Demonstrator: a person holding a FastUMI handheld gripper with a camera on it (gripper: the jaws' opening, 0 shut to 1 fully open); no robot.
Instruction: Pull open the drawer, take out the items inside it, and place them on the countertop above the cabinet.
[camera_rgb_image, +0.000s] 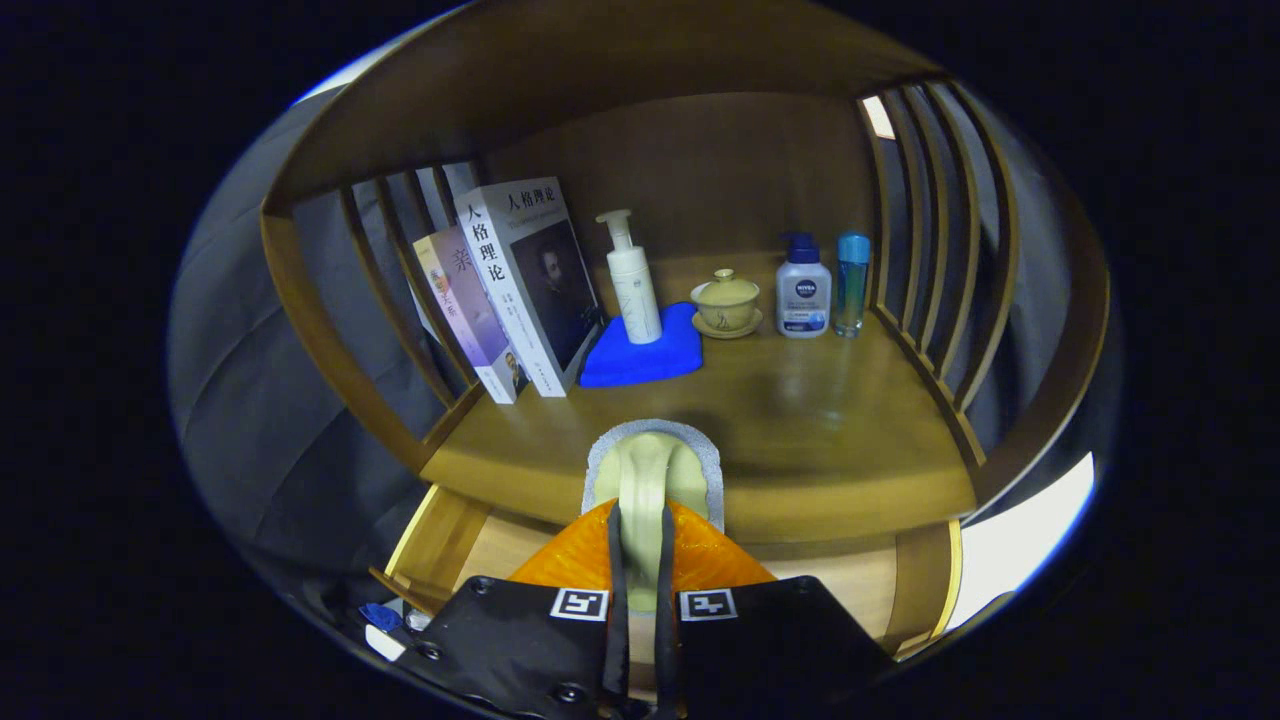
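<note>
My gripper is shut on a pale cream brush with a grey pad, both fingers pressing its narrow handle from either side. The brush head stands just ahead of the fingertips, over the front edge of the wooden countertop. Below the fingers the drawer is pulled open; its light wooden floor and side walls show on both sides of the gripper. The gripper body hides most of the drawer's inside.
At the back of the countertop stand two leaning books, a white pump bottle on a blue cloth, a lidded cup on a saucer, a white bottle and a blue bottle. Slatted wooden rails close both sides.
</note>
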